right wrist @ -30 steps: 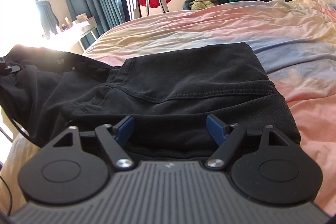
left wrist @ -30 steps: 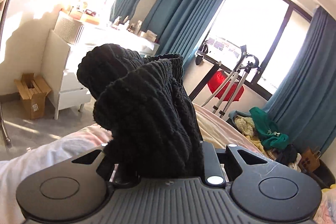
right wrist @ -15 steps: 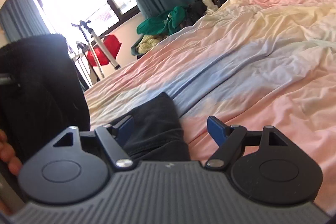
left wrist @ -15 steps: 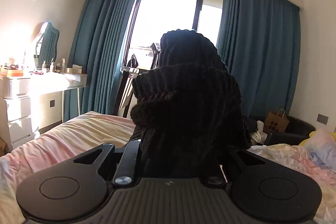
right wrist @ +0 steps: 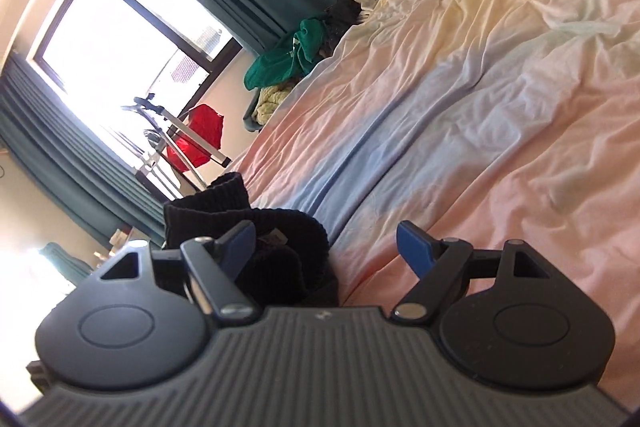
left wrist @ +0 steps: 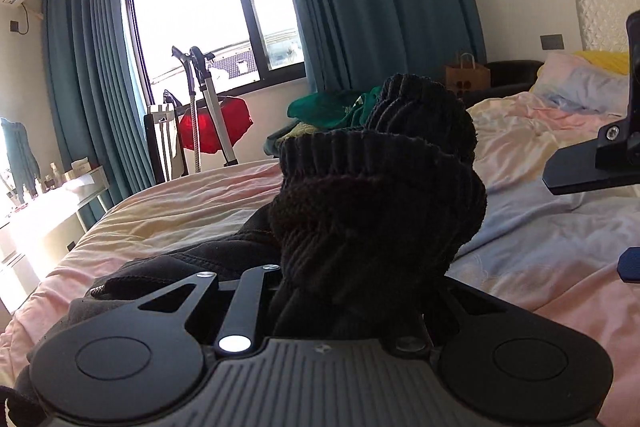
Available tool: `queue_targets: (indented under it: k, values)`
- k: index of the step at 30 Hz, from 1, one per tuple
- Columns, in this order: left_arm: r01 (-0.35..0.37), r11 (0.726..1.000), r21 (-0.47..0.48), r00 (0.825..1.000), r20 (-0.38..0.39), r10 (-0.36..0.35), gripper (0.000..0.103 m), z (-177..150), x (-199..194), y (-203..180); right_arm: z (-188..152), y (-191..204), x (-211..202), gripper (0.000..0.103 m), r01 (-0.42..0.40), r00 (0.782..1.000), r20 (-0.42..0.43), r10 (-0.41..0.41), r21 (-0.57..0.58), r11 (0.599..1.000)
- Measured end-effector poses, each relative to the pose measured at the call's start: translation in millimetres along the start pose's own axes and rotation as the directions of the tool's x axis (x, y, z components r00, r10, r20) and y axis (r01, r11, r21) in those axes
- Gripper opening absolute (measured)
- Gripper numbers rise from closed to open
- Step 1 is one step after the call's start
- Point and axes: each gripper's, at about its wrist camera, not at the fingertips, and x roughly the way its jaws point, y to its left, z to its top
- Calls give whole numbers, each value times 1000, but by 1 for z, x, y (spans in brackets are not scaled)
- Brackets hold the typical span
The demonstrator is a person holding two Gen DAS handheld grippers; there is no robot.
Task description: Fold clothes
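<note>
Your left gripper (left wrist: 352, 307) has its fingers pinching the black knit garment (left wrist: 376, 203) just above the bed (left wrist: 540, 267); your right gripper (right wrist: 326, 247), fingers spread and empty, sits just to its right.

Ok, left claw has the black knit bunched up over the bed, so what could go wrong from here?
1. The left claw pinches a thick wad of the black knit, so it may land crumpled, not flat.
2. Dark trousers lie just below; the knit could drop onto them.
3. The open right claw is close beside the knit and could snag it.
</note>
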Motion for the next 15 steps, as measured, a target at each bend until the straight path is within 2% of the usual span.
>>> queue_targets:
  k: [2,4,7,8,9,11,12,15]
  values:
    - [9,1000,21,1000,-5,-9,20,-10,0,22,0,-3,0,81,-31,1000,-6,31,32,999]
    - [21,999,49,1000,-13,-20,24,-14,-19,31,0,-5,4,81,-69,997,-24,71,67,995]
    - [63,986,156,998,-37,-58,32,-24,-45,38,-2,-5,9,81,-125,990,-55,131,101,987]
    - [86,973,214,996,-54,-77,39,-30,-49,42,-3,-4,11,81,-146,986,-67,154,111,983]
    - [120,952,282,992,-73,-103,53,-38,-51,46,-4,-3,13,81,-166,981,-79,177,125,978]
    - [173,901,397,984,-101,-144,73,-55,-55,55,-5,-5,16,81,-199,971,-99,217,163,966]
    - [177,886,428,984,-99,-149,77,-62,-59,61,-6,-6,18,90,-207,968,-106,229,186,961]
    - [191,854,484,982,-94,-166,79,-83,-72,84,-7,-5,20,90,-218,961,-125,248,213,953]
